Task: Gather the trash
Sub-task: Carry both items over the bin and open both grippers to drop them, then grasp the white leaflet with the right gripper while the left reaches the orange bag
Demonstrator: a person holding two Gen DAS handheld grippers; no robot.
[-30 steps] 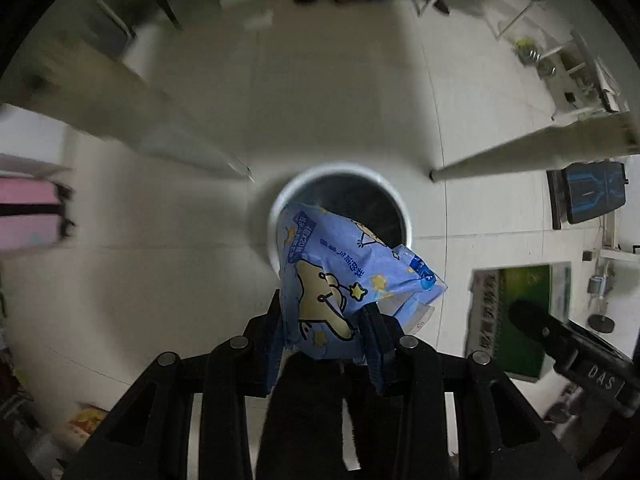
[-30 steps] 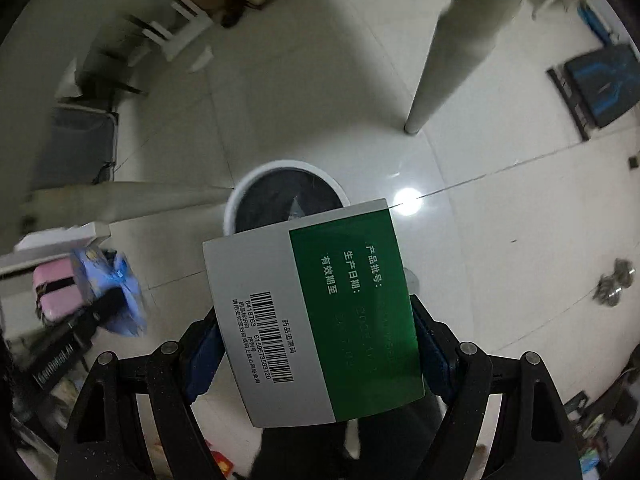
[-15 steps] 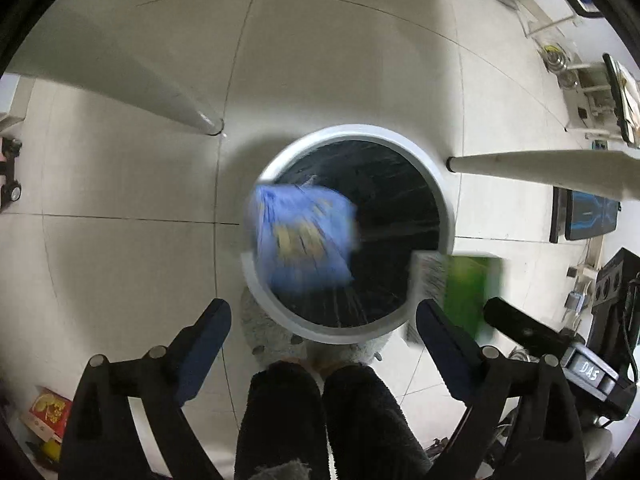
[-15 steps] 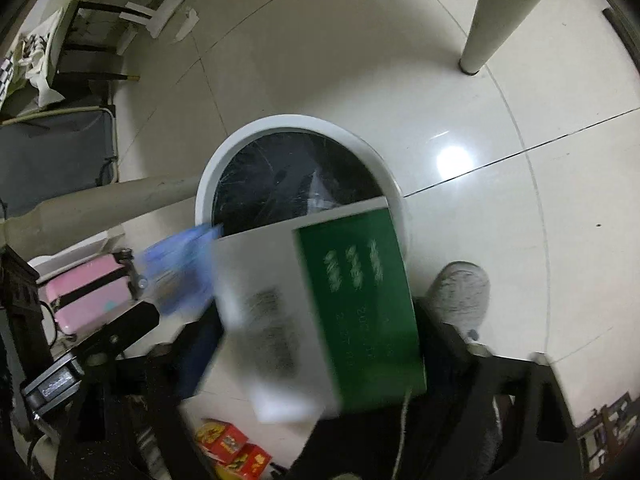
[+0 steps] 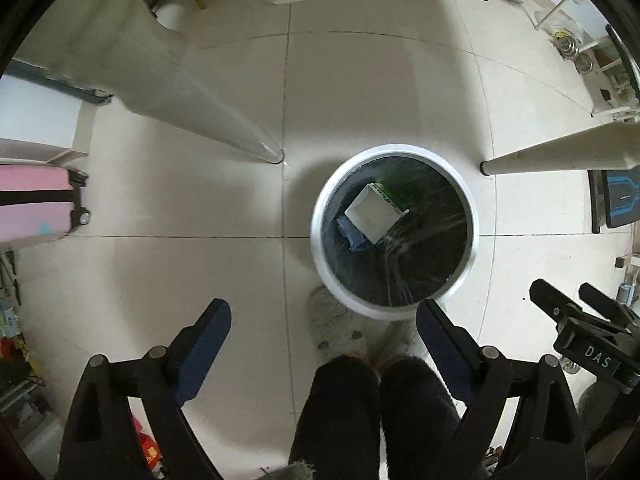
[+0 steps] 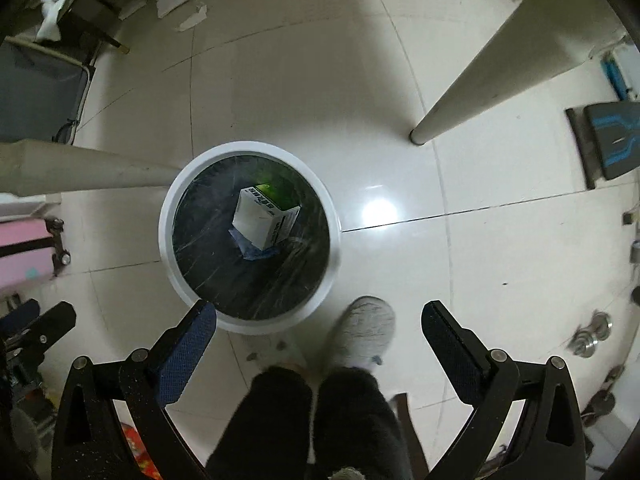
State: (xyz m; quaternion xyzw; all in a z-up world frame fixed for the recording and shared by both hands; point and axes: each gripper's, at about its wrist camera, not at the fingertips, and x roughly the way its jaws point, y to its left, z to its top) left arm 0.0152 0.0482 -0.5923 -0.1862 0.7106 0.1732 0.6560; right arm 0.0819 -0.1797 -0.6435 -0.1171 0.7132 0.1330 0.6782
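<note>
Both my tongs now stand wide and empty: the left gripper [image 5: 322, 322] has let go the blue wrapper [image 5: 352, 236] and the right gripper [image 6: 319, 318] the green-and-white box [image 6: 266, 216]. Both pieces lie in the white bin [image 5: 320, 216] below and ahead of my fingers, box atop wrapper. That load is done, I judge; a paper scrap [image 6: 192, 18] far ahead may come next.

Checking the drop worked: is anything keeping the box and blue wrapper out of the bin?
Nothing visible. The green-and-white box lies on the blue wrapper inside the bin; both grippers are empty.
</note>
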